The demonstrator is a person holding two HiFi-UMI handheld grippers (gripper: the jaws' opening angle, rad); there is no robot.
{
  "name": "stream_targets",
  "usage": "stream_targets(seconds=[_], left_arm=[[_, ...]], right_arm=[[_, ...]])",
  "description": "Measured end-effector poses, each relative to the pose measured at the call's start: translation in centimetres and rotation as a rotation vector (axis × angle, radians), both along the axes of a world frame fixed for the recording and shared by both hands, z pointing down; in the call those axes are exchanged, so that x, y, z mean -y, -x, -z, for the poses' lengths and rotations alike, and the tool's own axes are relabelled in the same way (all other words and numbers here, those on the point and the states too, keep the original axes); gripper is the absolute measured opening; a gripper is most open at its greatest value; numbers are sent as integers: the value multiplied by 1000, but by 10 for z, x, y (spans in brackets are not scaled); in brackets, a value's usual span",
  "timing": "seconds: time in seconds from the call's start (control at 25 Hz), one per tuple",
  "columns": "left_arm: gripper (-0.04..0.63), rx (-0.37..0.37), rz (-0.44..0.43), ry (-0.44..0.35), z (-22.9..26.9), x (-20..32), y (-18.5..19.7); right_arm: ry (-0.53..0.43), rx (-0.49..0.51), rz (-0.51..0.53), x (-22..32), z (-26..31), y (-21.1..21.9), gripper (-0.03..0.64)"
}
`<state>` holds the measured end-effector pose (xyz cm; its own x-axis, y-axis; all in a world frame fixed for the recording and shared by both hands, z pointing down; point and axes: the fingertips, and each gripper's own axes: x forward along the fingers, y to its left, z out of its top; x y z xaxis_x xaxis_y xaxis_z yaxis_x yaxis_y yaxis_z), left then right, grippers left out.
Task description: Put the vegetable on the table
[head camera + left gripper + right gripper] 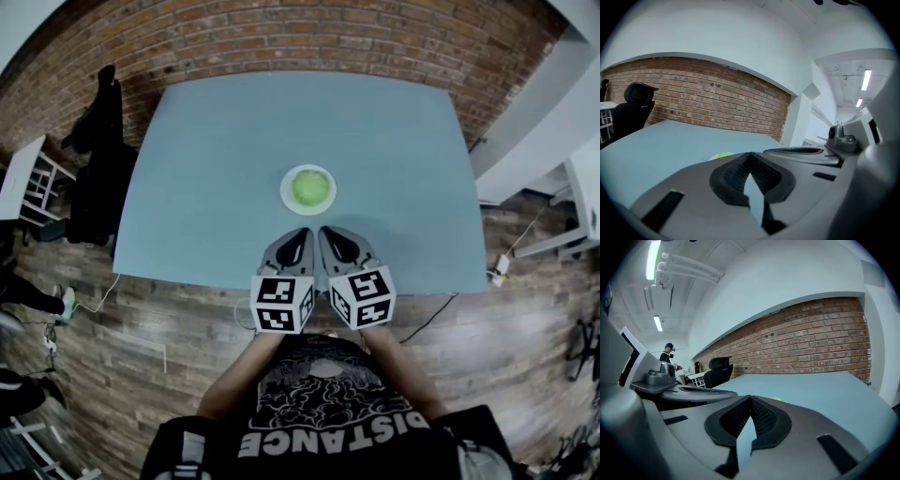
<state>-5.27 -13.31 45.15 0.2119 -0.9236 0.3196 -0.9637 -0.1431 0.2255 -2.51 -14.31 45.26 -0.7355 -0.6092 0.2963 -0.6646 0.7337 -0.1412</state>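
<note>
At mid tabletop (pixel 234 141), toward the near edge: one round green vegetable (pixel 308 187), resting on a white plate (pixel 285 192). Position: 12 o'clock of both grippers, near them but apart.
State, left gripper (pixel 304 234): tips pressed together, nothing between.
State, right gripper (pixel 326 232): likewise, just beside the left one, tips over the tabletop's near margin.
Visibility: the left gripper view shows only the vegetable's top above the jaw, at 11 o'clock. The right gripper view shows a green sliver, barely legible. Vegetable's kind: cannot tell.
Black chair (pixel 98 178): 9 o'clock, off the tabletop.
</note>
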Motion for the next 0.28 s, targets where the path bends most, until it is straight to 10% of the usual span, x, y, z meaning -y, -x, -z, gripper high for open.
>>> stream_targets(seconds=[0.28], left_arm=[[0, 0, 4, 1, -1, 0, -2]], right_arm=[[3, -4, 10, -1, -1, 1, 9]])
